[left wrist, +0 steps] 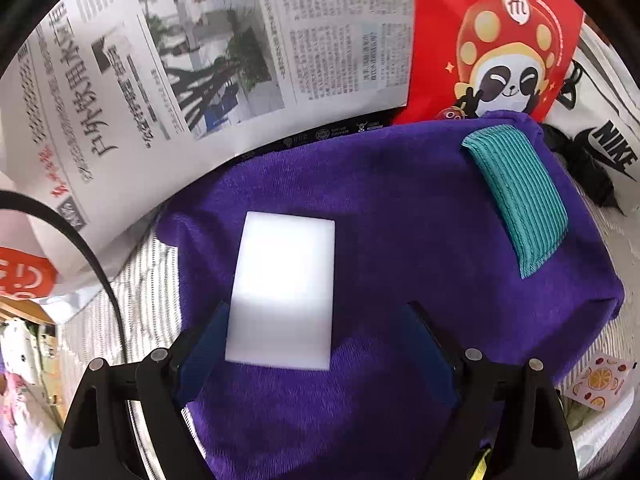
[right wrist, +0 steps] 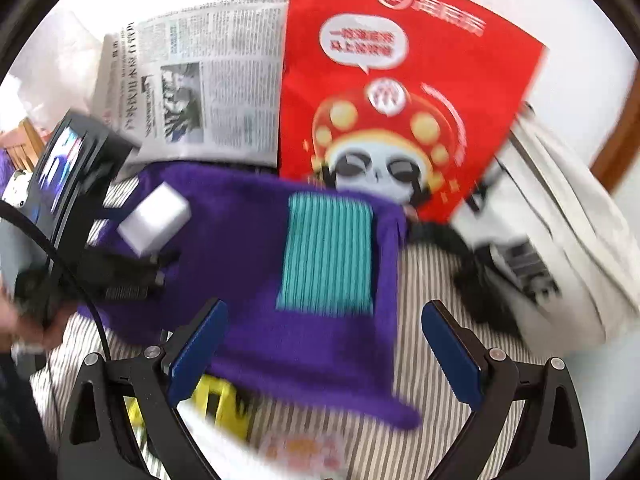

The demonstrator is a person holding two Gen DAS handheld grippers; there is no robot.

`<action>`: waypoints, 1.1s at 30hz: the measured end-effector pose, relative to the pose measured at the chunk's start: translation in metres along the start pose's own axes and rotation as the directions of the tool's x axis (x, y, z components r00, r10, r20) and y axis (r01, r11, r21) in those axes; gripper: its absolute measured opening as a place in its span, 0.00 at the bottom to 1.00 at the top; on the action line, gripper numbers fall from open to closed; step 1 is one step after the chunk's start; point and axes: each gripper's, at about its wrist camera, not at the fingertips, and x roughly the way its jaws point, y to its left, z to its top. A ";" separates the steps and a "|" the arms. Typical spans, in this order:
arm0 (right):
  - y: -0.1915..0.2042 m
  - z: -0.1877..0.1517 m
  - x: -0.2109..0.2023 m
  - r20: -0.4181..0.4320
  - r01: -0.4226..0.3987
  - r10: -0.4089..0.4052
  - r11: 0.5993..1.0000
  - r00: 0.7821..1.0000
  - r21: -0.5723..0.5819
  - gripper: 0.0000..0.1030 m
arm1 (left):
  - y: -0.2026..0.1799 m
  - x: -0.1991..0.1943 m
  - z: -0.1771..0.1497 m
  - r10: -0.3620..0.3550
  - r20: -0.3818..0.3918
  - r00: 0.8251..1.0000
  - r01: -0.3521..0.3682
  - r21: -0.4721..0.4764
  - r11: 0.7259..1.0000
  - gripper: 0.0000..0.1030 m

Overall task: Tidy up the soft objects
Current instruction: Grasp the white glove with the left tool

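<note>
My left gripper (left wrist: pixel 320 332) stands wide apart over the purple towel (left wrist: pixel 400 220), holding nothing; the white sponge (left wrist: pixel 284 288) lies flat between its pads, just beside the left pad, with a clear gap to the right one. The sponge's long axis runs away from me toward the newspaper (left wrist: pixel 180 60), which overhangs the towel's far-left edge. The teal cloth (left wrist: pixel 516 196) lies near the towel's far-right corner, its long side along that edge, the red bag (left wrist: pixel 480 40) just beyond. My right gripper (right wrist: pixel 324 344) hangs open and empty above the towel's near edge; striped fabric (right wrist: pixel 432 280) lies bare to its right.
</note>
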 end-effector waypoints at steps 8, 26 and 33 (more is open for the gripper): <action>-0.009 -0.065 -0.038 -0.048 -0.018 0.021 0.997 0.999 0.078 0.94 | -0.015 -0.026 0.002 0.000 0.002 1.000 0.000 -0.012 1.000 0.84; -0.029 -0.132 -0.059 -0.031 -0.100 0.113 0.955 0.993 0.278 0.94 | 0.033 -0.104 -0.102 -0.169 0.080 0.982 0.171 -0.023 0.985 0.84; -0.019 -0.147 -0.073 -0.027 -0.094 0.104 0.965 0.994 0.245 0.94 | 0.014 -0.097 -0.164 -0.227 0.070 0.971 0.223 0.056 0.973 0.83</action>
